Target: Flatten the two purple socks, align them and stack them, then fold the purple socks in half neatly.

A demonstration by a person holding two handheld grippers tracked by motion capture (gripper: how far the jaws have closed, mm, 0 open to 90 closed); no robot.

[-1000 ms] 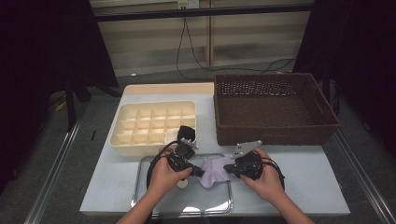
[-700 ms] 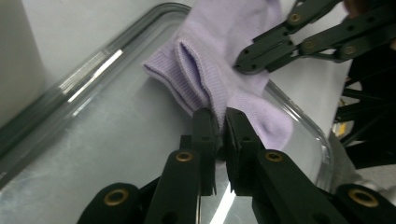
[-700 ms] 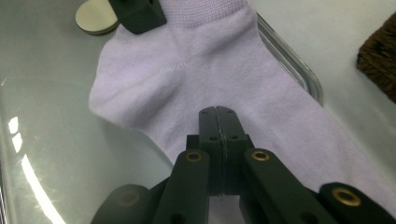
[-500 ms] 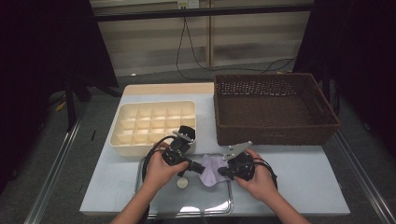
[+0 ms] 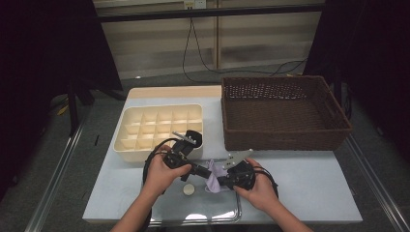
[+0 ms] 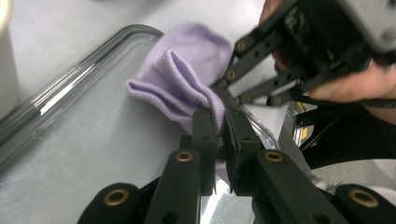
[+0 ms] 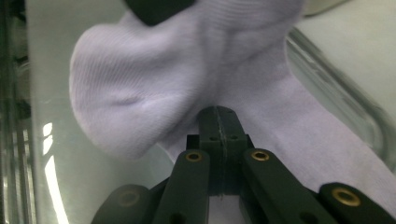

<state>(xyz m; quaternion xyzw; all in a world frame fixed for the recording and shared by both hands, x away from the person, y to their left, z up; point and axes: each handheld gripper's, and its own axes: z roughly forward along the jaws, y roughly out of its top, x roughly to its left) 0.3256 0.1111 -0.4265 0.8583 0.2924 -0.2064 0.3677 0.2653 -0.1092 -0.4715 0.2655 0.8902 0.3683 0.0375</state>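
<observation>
Organizer (image 5: 159, 126): cream grid box, beyond the left gripper and a little to its left, empty cells as far as can be seen.
Left gripper (image 5: 202, 169): jaws clamped on a fold of the sock, near its ribbed cuff; in the left gripper view (image 6: 219, 122) the cloth bunches between the pads.
Disc (image 5: 188, 190): small pale round piece on the tray, just below the left gripper (what it is cannot be told).
Sock (image 5: 213, 174): pale lilac, held between the two grippers just over the tray (image 5: 203, 212), ribbed cuff (image 6: 180, 84) folded double.
Right gripper (image 5: 223, 181): jaws shut tight on a thin bit of the sock's edge (image 7: 218, 122), facing the left gripper, tips nearly meeting.
Basket (image 5: 285, 112): brown wicker, beyond the right gripper and to its right, well apart.
Handling: likely very light, soft and limp; it will sag and stretch wherever unsupported, not slippery, nothing to break.
Where to hold: probably the doubled cuff, which gives the thickest, firmest bite; a single layer could slide out.
</observation>
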